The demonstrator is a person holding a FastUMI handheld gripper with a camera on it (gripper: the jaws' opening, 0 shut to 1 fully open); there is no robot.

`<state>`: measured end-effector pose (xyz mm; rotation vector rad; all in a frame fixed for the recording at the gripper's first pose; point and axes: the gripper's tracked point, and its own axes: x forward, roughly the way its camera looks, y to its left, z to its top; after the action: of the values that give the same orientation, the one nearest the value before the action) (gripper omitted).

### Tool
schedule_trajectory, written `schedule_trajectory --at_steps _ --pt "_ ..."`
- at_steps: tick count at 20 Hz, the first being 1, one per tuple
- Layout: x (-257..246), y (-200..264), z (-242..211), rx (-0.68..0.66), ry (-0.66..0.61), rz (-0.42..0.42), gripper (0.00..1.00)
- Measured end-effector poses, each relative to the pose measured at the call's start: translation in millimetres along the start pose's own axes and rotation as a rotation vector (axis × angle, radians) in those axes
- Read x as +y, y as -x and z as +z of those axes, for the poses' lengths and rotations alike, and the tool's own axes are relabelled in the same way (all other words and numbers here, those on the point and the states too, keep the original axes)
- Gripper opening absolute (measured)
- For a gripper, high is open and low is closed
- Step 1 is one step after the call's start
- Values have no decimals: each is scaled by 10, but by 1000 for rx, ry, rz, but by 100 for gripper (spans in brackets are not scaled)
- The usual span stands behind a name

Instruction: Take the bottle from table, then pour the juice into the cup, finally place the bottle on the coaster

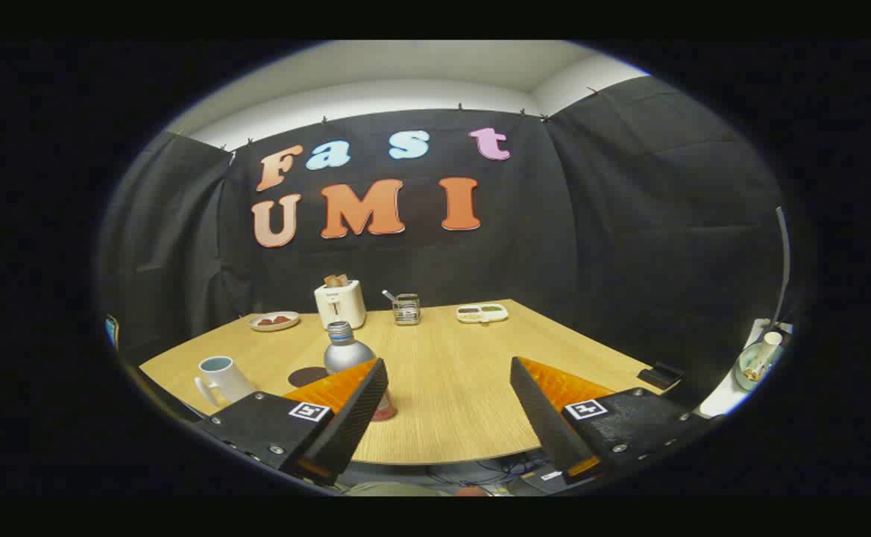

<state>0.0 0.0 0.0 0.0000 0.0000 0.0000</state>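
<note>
A silver bottle (346, 350) with an open threaded neck stands upright on the wooden table (450, 388), partly hidden behind my left finger. A white cup (221, 379) with a handle sits to its left. A dark round coaster (306, 375) lies on the table between the cup and the bottle. My gripper (447, 388) is open, with nothing between its fingers; the bottle is just beyond the left fingertip.
Along the table's far edge stand a small plate with food (274, 321), a white toaster (340, 303), a wire holder (406, 309) and a white divided dish (482, 312). A small black object (661, 374) lies at the table's right edge. Black cloth walls enclose the booth.
</note>
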Motion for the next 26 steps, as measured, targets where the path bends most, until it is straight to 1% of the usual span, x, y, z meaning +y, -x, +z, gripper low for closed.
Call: schedule_trajectory --at_steps 5,10,19,26 --pt "98 -20 10 -3 28 11 98" --pt "170 -5 49 -13 27 25 98" --pt "227 -31 13 -5 39 37 98" --pt "354 -76 -53 12 42 65 98"
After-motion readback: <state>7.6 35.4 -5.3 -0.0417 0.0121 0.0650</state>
